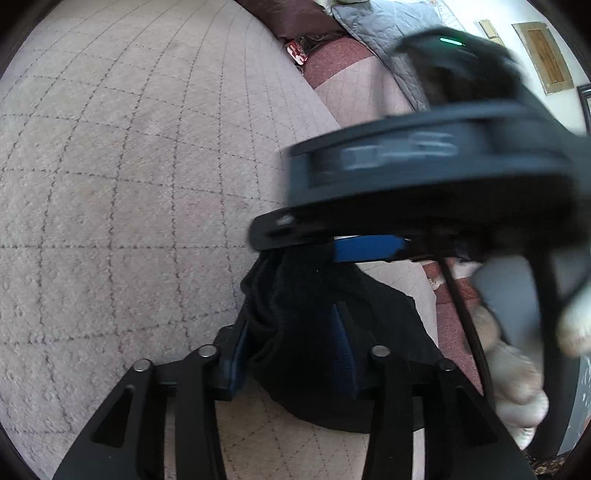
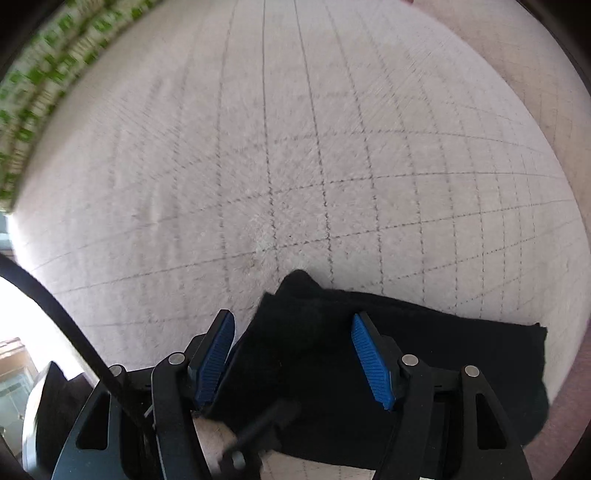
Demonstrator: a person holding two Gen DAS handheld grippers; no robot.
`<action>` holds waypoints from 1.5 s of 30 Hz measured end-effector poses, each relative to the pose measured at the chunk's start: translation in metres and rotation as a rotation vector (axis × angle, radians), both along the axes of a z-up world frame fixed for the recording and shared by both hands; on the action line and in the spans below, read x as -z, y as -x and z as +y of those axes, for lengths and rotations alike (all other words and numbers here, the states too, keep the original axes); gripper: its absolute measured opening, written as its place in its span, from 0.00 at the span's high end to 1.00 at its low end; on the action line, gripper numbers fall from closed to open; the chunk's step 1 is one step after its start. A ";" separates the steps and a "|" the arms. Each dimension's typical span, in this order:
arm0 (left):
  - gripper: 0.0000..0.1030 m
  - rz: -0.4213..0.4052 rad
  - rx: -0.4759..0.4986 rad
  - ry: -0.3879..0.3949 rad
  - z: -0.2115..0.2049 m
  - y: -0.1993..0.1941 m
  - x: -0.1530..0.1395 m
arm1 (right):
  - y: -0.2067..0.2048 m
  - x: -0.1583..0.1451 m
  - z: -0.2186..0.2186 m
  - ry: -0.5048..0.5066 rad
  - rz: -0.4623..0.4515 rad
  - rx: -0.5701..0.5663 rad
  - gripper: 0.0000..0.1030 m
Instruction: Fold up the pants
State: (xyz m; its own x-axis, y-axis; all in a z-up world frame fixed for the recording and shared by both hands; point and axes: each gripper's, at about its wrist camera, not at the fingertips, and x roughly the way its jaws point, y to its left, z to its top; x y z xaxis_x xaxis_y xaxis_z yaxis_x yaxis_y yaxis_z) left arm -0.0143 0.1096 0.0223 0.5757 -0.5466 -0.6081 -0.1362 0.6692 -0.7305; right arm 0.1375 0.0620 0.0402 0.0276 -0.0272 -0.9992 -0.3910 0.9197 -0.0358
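Note:
The black pants (image 1: 314, 332) lie bunched on a pale quilted bedspread (image 1: 129, 166). In the left wrist view my left gripper (image 1: 291, 350) has the dark cloth between its blue pads, which stand apart; cloth hides the right pad in part. The right gripper's body (image 1: 424, 173) hovers blurred above the pants, its blue pad (image 1: 365, 247) just over the cloth. In the right wrist view my right gripper (image 2: 295, 358) is open, its blue pads (image 2: 369, 358) wide apart over a flat folded part of the pants (image 2: 424, 350).
A grey quilted blanket (image 1: 384, 26) and a dark maroon pillow (image 1: 295, 18) lie at the far end of the bed. A person's hand (image 1: 517, 387) holds the right gripper. A green-patterned cloth (image 2: 44, 74) borders the bedspread at left. A black cable (image 2: 66, 325) crosses low left.

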 end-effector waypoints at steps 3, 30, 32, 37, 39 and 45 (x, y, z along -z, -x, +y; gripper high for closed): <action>0.55 -0.005 -0.014 -0.012 -0.009 -0.001 -0.001 | -0.005 0.015 0.012 0.089 0.019 -0.004 0.29; 0.80 -0.108 0.421 0.149 -0.142 -0.012 -0.025 | 0.077 -0.042 -0.165 -0.078 -0.295 0.123 0.78; 0.78 -0.101 0.473 0.159 -0.156 -0.019 -0.025 | 0.085 -0.035 -0.204 -0.089 -0.305 0.179 0.78; 0.59 -0.144 0.578 0.213 -0.167 -0.015 -0.043 | 0.094 -0.006 -0.272 -0.022 -0.326 0.284 0.77; 0.54 -0.165 0.579 0.221 -0.156 -0.017 -0.051 | 0.096 0.000 -0.292 -0.010 -0.345 0.328 0.66; 0.50 -0.116 0.443 0.163 -0.109 -0.010 -0.035 | 0.133 -0.031 -0.332 -0.138 -0.503 0.538 0.48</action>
State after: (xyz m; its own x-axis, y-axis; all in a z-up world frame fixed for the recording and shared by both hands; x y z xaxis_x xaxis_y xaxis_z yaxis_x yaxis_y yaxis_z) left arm -0.0038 0.0004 0.0572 0.3250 -0.8373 -0.4396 0.2245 0.5199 -0.8242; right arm 0.0043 -0.2703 0.0714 0.5000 -0.0414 -0.8650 0.1468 0.9884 0.0376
